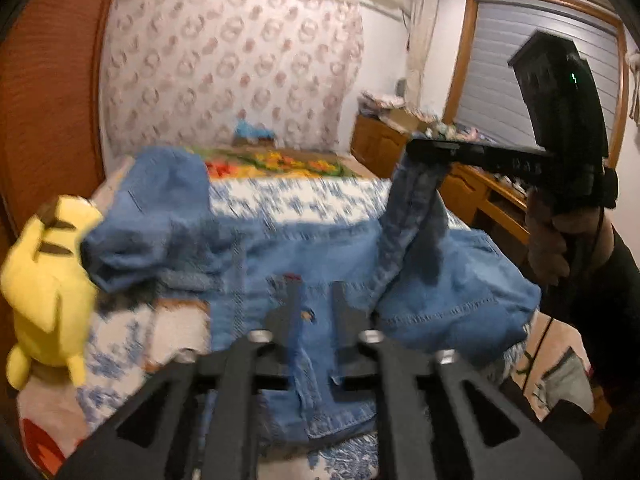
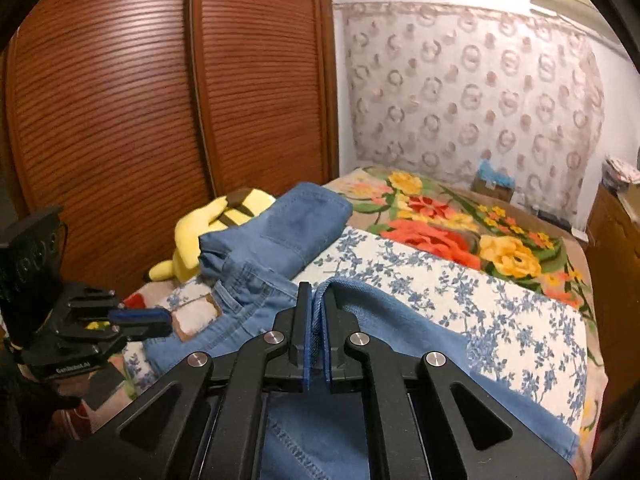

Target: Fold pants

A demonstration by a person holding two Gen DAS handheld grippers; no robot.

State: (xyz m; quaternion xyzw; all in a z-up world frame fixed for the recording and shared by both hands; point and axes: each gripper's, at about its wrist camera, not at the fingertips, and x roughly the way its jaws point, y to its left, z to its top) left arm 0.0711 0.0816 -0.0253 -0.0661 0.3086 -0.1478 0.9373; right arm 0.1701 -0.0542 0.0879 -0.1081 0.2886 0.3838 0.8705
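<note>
Blue jeans [image 1: 280, 252] lie crumpled across the bed, with one leg folded up at the far left [image 2: 288, 228]. In the right wrist view my right gripper [image 2: 318, 308] is shut on a doubled edge of denim, which it holds raised. The left wrist view shows that gripper [image 1: 414, 150] at upper right with a strip of jeans hanging from it. My left gripper [image 1: 320, 304] hovers low over the jeans, its jaws a little apart with denim showing in the gap; the view is blurred. From the right it [image 2: 166, 322] shows bare tips beside the waistband patch [image 2: 198, 320].
A yellow plush toy [image 1: 44, 272] lies at the bed's left edge against the wooden wardrobe [image 2: 120, 120]. A blue-flowered sheet [image 2: 460, 292] and a bright floral blanket [image 2: 440, 236] cover the bed. Wooden dressers [image 1: 380, 140] stand to the right. A person's hand [image 1: 548, 240] holds the right gripper.
</note>
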